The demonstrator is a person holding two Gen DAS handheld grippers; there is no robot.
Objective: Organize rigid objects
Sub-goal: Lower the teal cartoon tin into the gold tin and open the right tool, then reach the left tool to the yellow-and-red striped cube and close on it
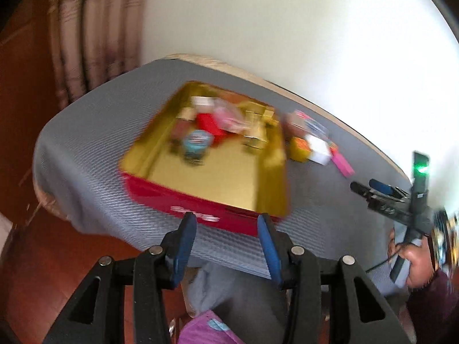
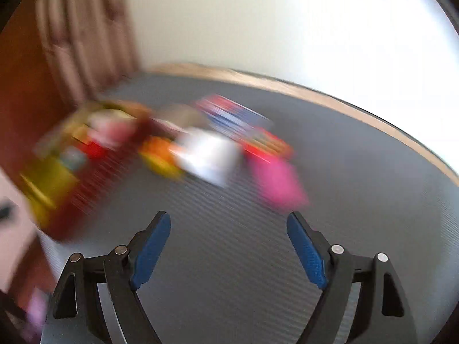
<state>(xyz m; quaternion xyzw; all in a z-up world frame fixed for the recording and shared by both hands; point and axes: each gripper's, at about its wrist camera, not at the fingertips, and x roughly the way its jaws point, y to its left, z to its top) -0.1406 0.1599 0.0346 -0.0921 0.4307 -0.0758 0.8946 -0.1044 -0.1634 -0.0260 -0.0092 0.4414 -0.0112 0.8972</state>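
Nearest the left wrist camera, the left claw (image 1: 226, 223) stood partly open with nothing between its ribbed blue pads (image 1: 183, 246), poised just short of the red outer wall of a rectangular tin (image 1: 189, 203). The tin, glossy gold inside, sat on a grey ribbed mat (image 1: 86, 177) covering the rounded, wood-edged tabletop (image 1: 330, 106). Small boxes lay heaped toward its far end, among them a round blue-lidded pot (image 1: 198, 140) and a red carton (image 1: 208, 124). Just beside the tin's right wall lay an orange-and-yellow box (image 1: 299, 149), a white block (image 1: 318, 149) and a flat pink bar (image 1: 341, 166). At the right edge a hand (image 1: 416, 261) held the right claw (image 1: 361, 187).

In the blurred right wrist view, the right claw gaped wide and empty above bare mat, short of the white block. Pleated curtains (image 1: 86, 28) and a pale wall (image 1: 258, 14) stood behind.
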